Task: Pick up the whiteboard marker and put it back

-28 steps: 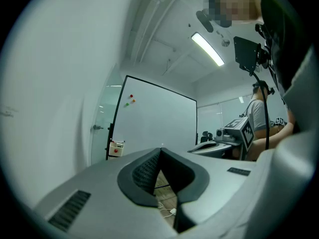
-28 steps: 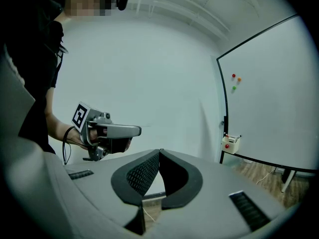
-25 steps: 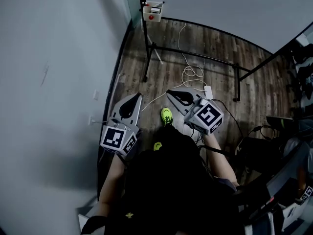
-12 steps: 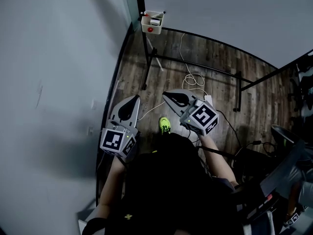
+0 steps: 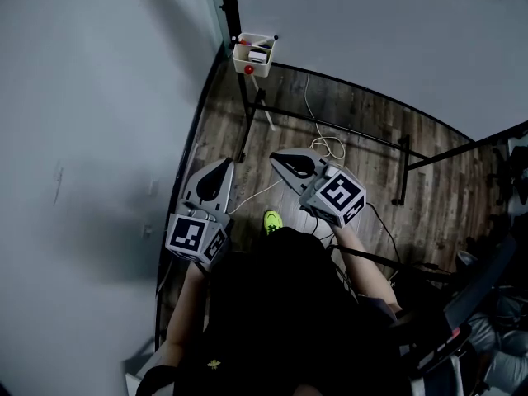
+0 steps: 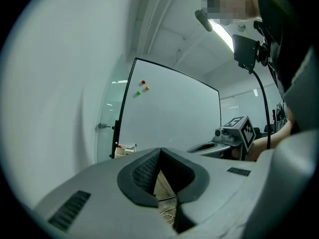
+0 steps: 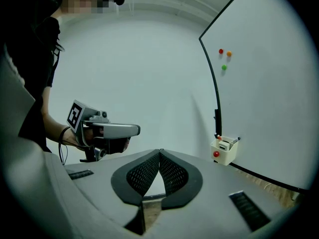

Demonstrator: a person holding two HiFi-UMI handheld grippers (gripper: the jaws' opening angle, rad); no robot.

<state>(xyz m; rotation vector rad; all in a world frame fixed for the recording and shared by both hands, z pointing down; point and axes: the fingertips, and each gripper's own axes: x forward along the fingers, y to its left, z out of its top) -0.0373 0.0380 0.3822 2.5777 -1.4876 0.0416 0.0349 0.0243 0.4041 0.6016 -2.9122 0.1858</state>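
Marker [image 7: 235, 140] far ahead, poking out of little box [image 5: 254, 54] at whiteboard [image 7: 269, 93] corner. Left claw [image 6: 160, 151] and right claw [image 7: 159, 153] both pressed together, holding nothing. Step closer, spread one claw wide, then pinch marker's middle softly.

1. The floor [image 5: 363, 130] is dark wood plank, matt, with visible grain.
2. The whiteboard [image 5: 396, 40] has a smooth, pale face; its black stand [image 5: 244, 106] looks like painted metal.
3. The wall [image 5: 99, 97] is smooth, matt, pale paint.
4. The left gripper [image 6: 159, 153] and right gripper [image 7: 159, 153] have smooth, matt grey plastic shells; the pads [image 7: 142, 176] inside the jaws are black with a rough, mesh-like texture.
5. The box [image 7: 227, 157] on the whiteboard is smooth cream plastic.
6. The cable [image 5: 326, 143] has a smooth white sheath.
7. The person's top [image 5: 280, 320] is matt black cloth.
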